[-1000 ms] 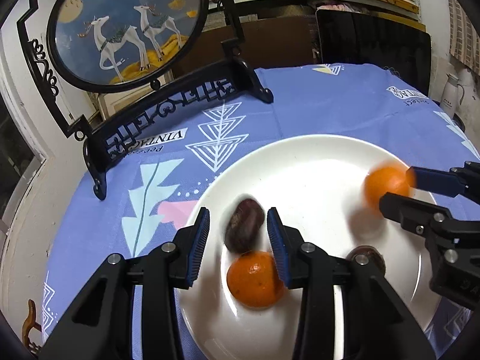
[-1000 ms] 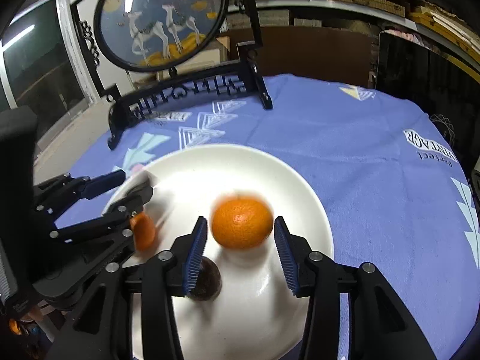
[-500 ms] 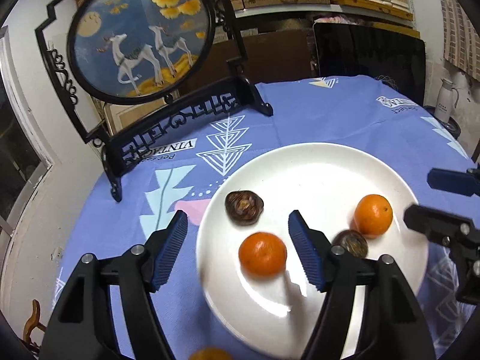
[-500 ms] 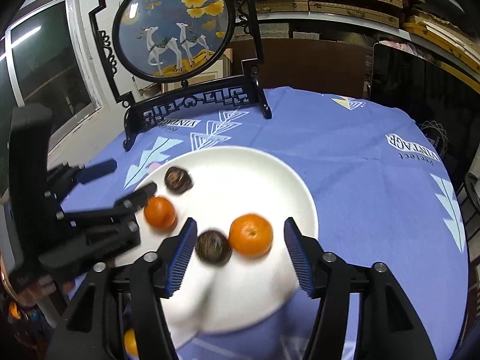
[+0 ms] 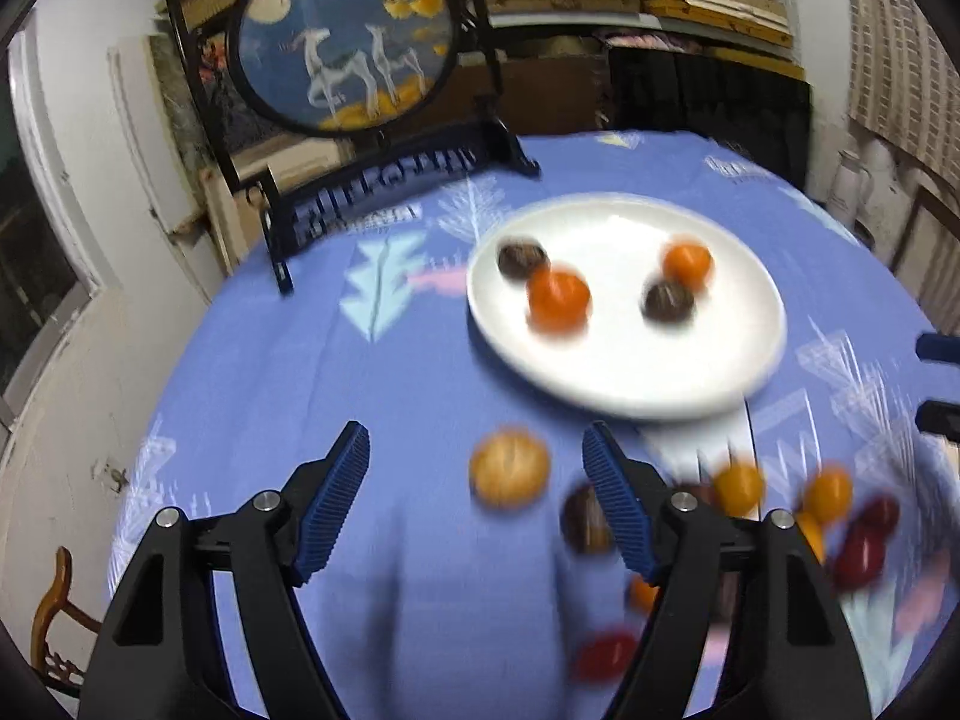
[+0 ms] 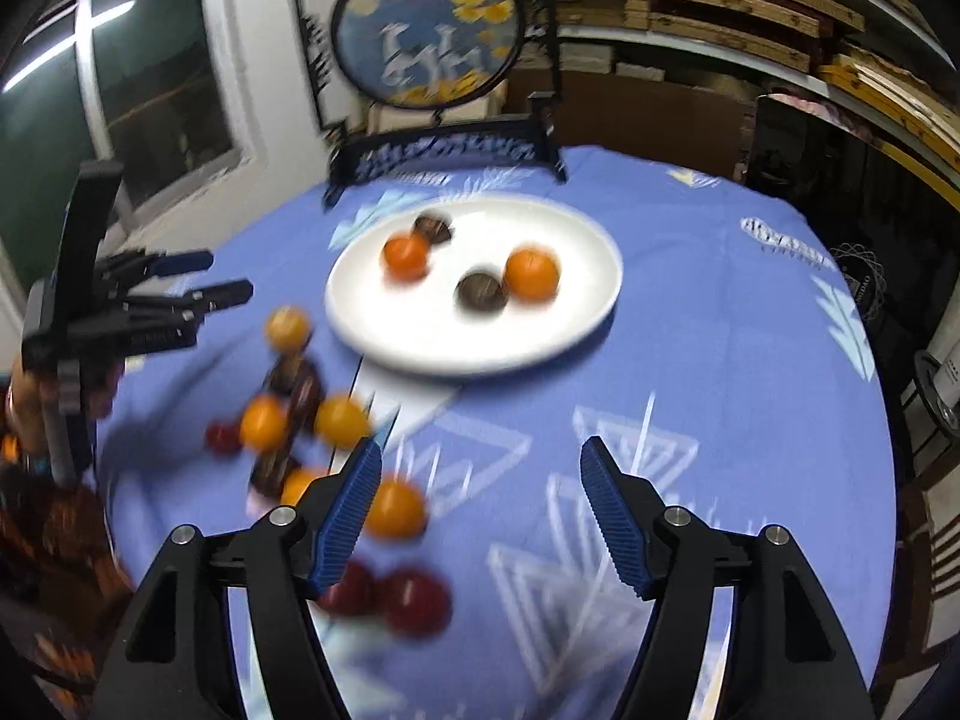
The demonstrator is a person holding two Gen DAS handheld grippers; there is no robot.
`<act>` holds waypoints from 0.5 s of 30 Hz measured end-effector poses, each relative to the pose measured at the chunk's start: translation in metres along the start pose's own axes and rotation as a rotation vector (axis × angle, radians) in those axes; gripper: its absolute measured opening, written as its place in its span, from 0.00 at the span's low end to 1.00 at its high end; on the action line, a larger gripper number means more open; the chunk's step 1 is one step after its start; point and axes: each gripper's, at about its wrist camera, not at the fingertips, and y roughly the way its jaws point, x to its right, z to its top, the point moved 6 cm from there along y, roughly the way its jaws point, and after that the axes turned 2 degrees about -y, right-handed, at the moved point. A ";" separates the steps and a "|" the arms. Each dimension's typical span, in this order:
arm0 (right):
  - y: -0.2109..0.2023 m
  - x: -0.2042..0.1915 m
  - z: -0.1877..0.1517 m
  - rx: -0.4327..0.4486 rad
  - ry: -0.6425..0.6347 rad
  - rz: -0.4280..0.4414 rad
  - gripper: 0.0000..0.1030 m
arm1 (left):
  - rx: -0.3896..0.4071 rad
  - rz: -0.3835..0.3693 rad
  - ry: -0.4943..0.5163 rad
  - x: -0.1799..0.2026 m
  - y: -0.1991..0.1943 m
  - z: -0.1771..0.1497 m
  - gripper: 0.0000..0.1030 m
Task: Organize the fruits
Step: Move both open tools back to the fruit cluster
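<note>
A white plate [image 5: 744, 354] [image 6: 576, 324] holds two oranges [image 5: 558, 300] [image 6: 531, 273] and two dark brown fruits [image 5: 667, 301] [image 6: 480, 293]. My left gripper [image 5: 477, 501] is open and empty above the blue cloth, with a pale orange fruit [image 5: 509, 476] between its fingers' line of sight. It also shows in the right wrist view [image 6: 222, 279]. My right gripper [image 6: 480, 516] is open and empty over bare cloth. Several loose oranges [image 6: 342, 420], dark fruits [image 6: 297, 381] and red fruits [image 6: 414, 600] lie on the cloth near the plate.
A black stand with a round deer picture [image 5: 345, 42] [image 6: 429, 30] stands at the table's far edge. The blue patterned tablecloth [image 6: 720, 360] covers a round table. Shelves and dark furniture lie behind. A chair [image 5: 51, 612] is at the lower left.
Both grippers have opened wider and pulled back from the plate. The fruits they were around stay on the plate. The loose fruit pile has come into view.
</note>
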 end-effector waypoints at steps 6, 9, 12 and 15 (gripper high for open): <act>-0.005 -0.015 -0.043 -0.057 -0.020 0.042 0.68 | -0.061 -0.108 0.091 0.015 -0.008 -0.059 0.72; 0.000 -0.018 -0.057 -0.093 -0.014 0.051 0.68 | -0.072 -0.134 0.148 0.030 -0.006 -0.073 0.73; 0.006 -0.022 -0.068 -0.128 0.001 0.074 0.68 | -0.085 -0.165 0.184 0.043 0.001 -0.079 0.74; 0.012 -0.028 -0.073 -0.145 -0.018 0.075 0.68 | -0.113 -0.174 0.199 0.052 0.013 -0.082 0.74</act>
